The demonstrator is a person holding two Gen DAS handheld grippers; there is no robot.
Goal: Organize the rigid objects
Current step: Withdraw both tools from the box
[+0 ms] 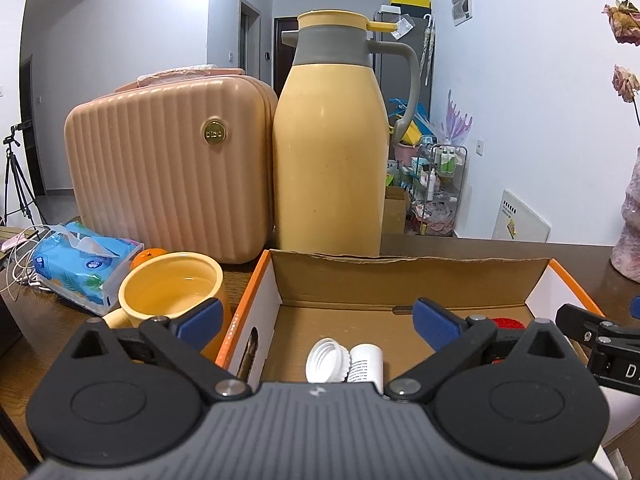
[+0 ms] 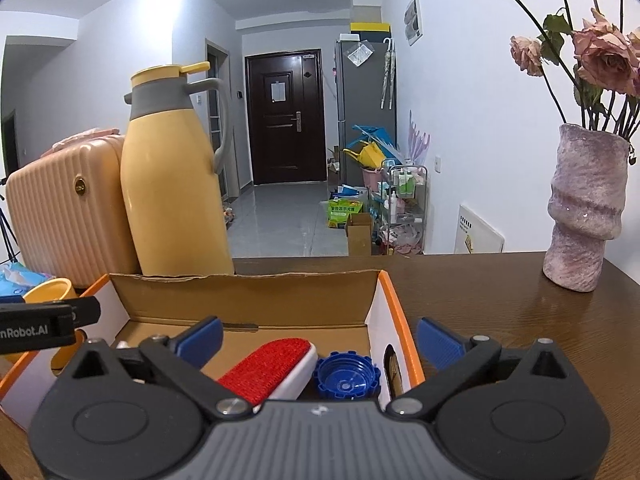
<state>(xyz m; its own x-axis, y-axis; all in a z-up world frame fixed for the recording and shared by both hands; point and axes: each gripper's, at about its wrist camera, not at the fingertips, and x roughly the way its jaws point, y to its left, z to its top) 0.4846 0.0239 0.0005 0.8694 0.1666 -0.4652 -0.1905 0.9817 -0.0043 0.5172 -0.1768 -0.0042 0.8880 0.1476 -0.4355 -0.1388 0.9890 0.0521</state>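
An open cardboard box [image 1: 400, 280] with orange rims stands on the brown table. Inside it, in the left wrist view, lie a white screw cap [image 1: 326, 362] and a small white bottle [image 1: 366, 362] on its side. My left gripper [image 1: 318, 322] hangs over the box's left part, wide open, with nothing between its blue pads. In the right wrist view the box [image 2: 248, 294] holds a red-faced lint brush [image 2: 266, 366] and a blue cap [image 2: 347, 376]. My right gripper [image 2: 318, 338] is wide open above the box's right wall, gripping nothing.
A yellow mug [image 1: 172, 294] with liquid stands left of the box. Behind are a yellow thermos jug [image 1: 330, 152], a peach ribbed case [image 1: 160, 176], a tissue pack [image 1: 86, 264] and an orange [image 1: 148, 256]. A pink vase [image 2: 584, 208] with flowers stands at the right.
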